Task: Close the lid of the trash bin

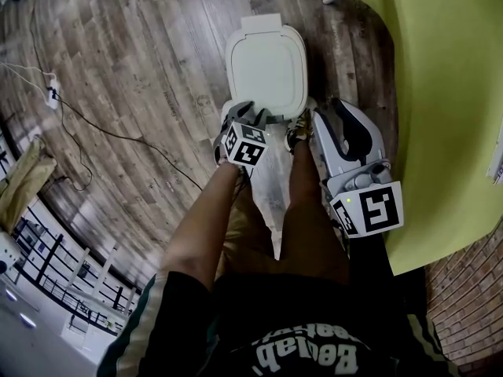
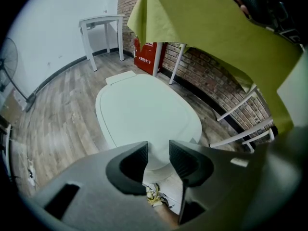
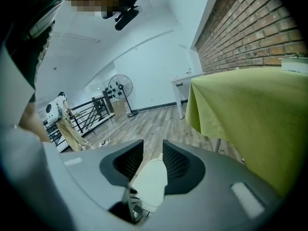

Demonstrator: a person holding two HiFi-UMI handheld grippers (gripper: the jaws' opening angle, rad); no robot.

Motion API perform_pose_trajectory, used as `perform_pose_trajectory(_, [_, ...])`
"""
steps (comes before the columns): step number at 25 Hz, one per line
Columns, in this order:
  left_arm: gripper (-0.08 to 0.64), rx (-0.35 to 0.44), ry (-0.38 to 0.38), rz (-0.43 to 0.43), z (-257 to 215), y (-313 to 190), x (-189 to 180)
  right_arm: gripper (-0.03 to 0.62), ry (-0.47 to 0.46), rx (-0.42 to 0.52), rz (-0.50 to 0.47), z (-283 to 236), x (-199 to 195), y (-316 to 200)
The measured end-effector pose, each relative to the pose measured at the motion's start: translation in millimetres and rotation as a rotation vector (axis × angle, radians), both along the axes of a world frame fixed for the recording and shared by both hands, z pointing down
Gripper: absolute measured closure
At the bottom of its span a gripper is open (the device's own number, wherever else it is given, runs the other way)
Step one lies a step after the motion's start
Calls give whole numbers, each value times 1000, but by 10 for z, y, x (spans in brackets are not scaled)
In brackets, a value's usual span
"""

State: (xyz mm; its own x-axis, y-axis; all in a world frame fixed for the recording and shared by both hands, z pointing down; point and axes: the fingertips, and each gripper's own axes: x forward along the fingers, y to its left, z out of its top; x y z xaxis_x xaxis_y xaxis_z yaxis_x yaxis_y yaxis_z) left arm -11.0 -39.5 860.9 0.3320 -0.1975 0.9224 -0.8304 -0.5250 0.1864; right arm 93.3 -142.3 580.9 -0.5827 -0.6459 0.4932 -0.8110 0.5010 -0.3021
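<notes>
The trash bin is standing on the wooden floor straight ahead of the person's legs. Its one white lid is still sitting raised at the front, hinged on the bin's far side, and yellow scraps are showing under its near edge.

The left gripper is pointing steeply down at the bin's near side. Its jaws are standing apart and unclenched, with the lid's front edge lying in the gap between them and not being pinched. The right gripper is hovering just right of the bin, also with its jaws apart and gripping nothing. The white lid is showing low in its gap, and whether a pad is touching it I cannot tell. Two marker cubes are showing, one on the left gripper and one on the right.

To the bin's right, the draped edge of one yellow-green tablecloth is hanging close beside the right gripper, leaving little room there, and a brick wall is running behind it. To the bin's left the floor is lying open, with one cable and one power strip well away and a railing further off. Beyond the bin, one white table and one red cabinet are standing by the walls, and one standing fan is showing further back
</notes>
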Motion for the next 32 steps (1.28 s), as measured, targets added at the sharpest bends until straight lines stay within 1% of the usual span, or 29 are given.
perform_pose_trajectory(9, [413, 2, 4, -2, 27, -6, -2, 451, -1, -11, 9, 55, 15, 2])
perform_pose_trajectory(20, [413, 6, 3, -6, 39, -2, 3, 451, 3, -36, -1, 139, -4, 55])
perform_pose_trajectory(24, [417, -11, -30, 40, 98, 10, -2, 451, 2, -42, -4, 159, 5, 69])
perform_pose_trajectory(25, [438, -14, -36, 42, 105, 4, -12, 451, 4, -44, -4, 163, 7, 73])
perform_pose_trajectory(27, [451, -15, -33, 31, 102, -6, -23, 451, 7, -47, -4, 165, 12, 75])
perform_pose_trajectory(32, [427, -8, -24, 39, 87, 10, -2, 451, 3, -47, -6, 161, -10, 66])
